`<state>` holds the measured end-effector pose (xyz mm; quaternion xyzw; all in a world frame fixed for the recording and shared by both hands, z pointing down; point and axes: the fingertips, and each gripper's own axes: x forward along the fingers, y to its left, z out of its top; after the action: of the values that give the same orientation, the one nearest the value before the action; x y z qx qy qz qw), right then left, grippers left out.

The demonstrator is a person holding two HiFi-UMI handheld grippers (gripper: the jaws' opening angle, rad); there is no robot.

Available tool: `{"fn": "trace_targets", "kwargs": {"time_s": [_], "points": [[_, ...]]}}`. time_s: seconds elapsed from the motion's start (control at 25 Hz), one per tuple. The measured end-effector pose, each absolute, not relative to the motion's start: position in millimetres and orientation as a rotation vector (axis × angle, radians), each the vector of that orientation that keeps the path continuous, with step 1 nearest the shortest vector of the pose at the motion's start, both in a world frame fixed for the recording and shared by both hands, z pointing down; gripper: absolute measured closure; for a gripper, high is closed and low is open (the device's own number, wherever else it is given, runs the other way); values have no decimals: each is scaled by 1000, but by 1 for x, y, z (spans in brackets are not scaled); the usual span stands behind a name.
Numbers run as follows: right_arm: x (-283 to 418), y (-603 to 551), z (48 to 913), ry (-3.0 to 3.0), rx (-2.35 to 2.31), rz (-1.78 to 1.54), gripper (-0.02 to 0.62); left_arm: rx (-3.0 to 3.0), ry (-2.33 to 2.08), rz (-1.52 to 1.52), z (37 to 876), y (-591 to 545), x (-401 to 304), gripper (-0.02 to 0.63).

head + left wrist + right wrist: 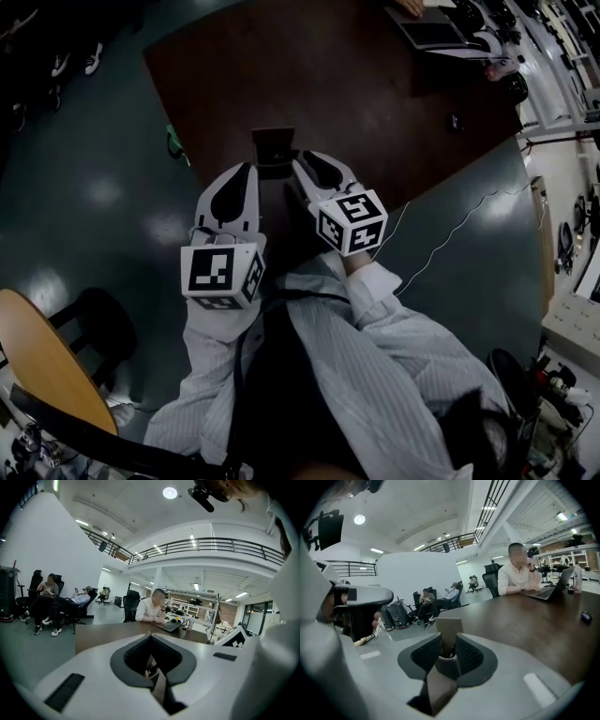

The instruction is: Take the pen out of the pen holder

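A small dark square pen holder [273, 145] stands near the front edge of the brown table [375, 103]. My right gripper [302, 161] reaches it from the right; in the right gripper view the holder's grey wall [448, 625] rises between the two dark pads, and the right gripper [449, 638] is shut on it. My left gripper [251, 171] lies against the holder's left side. In the left gripper view the left gripper [151, 637] has its tips together. Something slim and dark shows in the pocket behind them. I cannot make out a pen in any view.
A person [152, 606] works at a laptop [429, 33] at the table's far end. A small dark object [455, 122] lies on the table to the right. A wooden chair [42, 361] stands at my left, and a white cable [450, 234] runs across the floor.
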<state>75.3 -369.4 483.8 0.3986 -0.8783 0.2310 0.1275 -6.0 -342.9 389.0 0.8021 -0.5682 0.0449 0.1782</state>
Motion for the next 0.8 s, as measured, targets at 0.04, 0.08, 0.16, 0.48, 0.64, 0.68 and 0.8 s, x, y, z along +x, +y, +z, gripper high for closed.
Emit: {"fn": "trace_targets", "kwargs": {"time_s": [0.04, 0.08, 0.16, 0.48, 0.64, 0.68, 0.8], "points": [[73, -372, 490, -2539, 1144, 663, 529, 2262, -1601, 134, 392, -346, -7, 601], [71, -374, 495, -2523, 1136, 656, 529, 2259, -1591, 141, 395, -348, -7, 601], [68, -378, 502, -2498, 1137, 660, 509, 2258, -1567, 152, 399, -351, -7, 601], [63, -387, 530, -2436, 1133, 690, 500, 2252, -1510, 173, 417, -361, -5, 601], [57, -389, 530, -2432, 1123, 684, 500, 2242, -1502, 184, 421, -364, -9, 601], [57, -389, 532, -2421, 1122, 673, 501, 2239, -1500, 185, 422, -365, -9, 601], [58, -391, 540, -2380, 1136, 632, 512, 2237, -1494, 186, 427, -366, -9, 601]]}}
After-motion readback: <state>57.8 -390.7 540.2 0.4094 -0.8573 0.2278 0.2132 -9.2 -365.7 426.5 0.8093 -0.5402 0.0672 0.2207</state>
